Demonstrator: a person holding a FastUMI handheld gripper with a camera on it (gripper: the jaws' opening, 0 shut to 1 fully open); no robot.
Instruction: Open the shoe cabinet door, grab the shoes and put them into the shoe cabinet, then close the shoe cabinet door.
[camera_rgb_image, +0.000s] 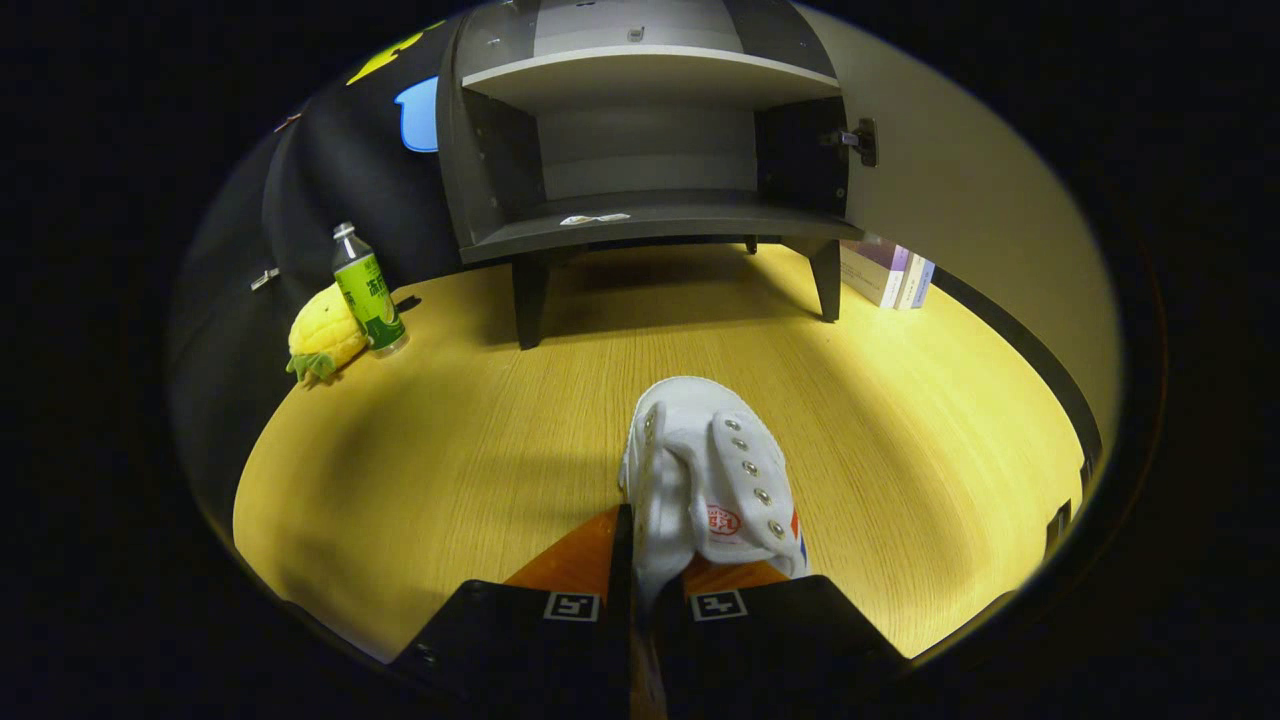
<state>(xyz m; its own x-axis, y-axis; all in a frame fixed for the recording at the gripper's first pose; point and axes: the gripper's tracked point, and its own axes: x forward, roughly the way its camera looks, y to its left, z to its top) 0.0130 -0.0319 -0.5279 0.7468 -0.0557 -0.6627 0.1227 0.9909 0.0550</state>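
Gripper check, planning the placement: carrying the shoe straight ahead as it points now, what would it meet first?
Probably the open shoe cabinet, near its bottom shelf, though depth is unclear. The gripper is shut on the white shoe.

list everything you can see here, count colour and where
shoe: 1, white, pinched between the tool's fingers, above the floor
shoe cabinet: 1, grey, beyond the shoe, door open, pale shelf inside
bottle: 1, green label, upright, left of the cabinet
plush toy: 1, yellow with green leaves, lying against the bottle
books: a few, pale and purple, upright by the cabinet's right leg
floor: 1, yellow wood grain
tool: 1, shut on the shoe
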